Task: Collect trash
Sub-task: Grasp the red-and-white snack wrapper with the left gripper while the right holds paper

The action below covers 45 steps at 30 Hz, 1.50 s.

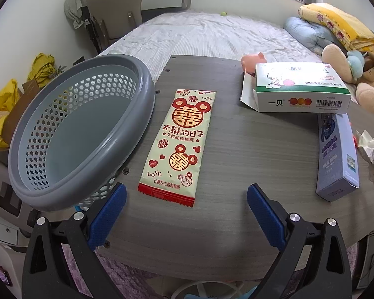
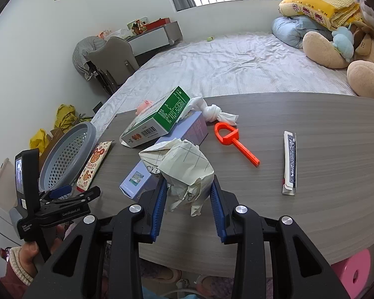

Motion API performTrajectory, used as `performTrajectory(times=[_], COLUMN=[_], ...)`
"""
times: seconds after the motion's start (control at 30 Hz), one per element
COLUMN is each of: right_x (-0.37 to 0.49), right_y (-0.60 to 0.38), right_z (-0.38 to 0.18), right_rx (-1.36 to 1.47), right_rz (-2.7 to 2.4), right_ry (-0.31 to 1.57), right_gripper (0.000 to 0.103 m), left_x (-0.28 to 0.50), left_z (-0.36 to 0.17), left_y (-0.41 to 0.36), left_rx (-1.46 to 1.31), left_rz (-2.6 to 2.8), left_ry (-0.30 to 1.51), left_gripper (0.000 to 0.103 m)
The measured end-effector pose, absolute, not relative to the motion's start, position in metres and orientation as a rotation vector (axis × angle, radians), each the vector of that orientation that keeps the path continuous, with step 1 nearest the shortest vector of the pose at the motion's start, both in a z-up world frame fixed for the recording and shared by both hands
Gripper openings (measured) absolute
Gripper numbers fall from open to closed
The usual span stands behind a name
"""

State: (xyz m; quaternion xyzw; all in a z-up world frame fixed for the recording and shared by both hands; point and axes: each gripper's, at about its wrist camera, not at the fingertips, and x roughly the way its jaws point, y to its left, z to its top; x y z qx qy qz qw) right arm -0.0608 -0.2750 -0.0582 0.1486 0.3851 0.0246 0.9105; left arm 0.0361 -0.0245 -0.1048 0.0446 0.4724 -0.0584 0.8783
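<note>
A crumpled ball of white paper [image 2: 184, 169] with pen lines sits between the blue pads of my right gripper [image 2: 188, 186], which is shut on its lower sides near the front edge of the wooden table [image 2: 311, 199]. My left gripper [image 1: 185, 194] is open, just short of the near end of a flat red-and-cream candy wrapper [image 1: 179, 144]. From the right wrist view the left gripper [image 2: 79, 191] hangs at the table's left corner, held by a hand. A grey perforated basket [image 1: 82, 129] stands tilted at the table's left edge, beside the wrapper.
A green-and-white carton [image 1: 301, 89] leans on a long lavender box [image 1: 336, 157] mid-table. Further right lie a knotted white cloth [image 2: 214, 114], an orange plastic tool [image 2: 234, 144] and a blue-backed card pack [image 2: 290, 162]. A bed with plush toys lies behind.
</note>
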Motion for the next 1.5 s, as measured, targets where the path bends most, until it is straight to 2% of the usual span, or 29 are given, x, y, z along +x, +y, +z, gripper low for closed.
performTrajectory(times=[1.0, 1.5], right_x=[-0.059, -0.063], right_y=[-0.273, -0.281], right_z=[-0.042, -0.045], right_rx=[0.267, 0.298], right_rz=[0.016, 0.029], right_ry=[0.789, 0.784], right_gripper=[0.033, 0.033], left_x=[0.061, 0.104], left_z=[-0.095, -0.099], left_y=[-0.059, -0.060], left_rx=[0.095, 0.070], left_rz=[-0.185, -0.155], left_ry=[0.941, 0.977], left_gripper=[0.096, 0.096])
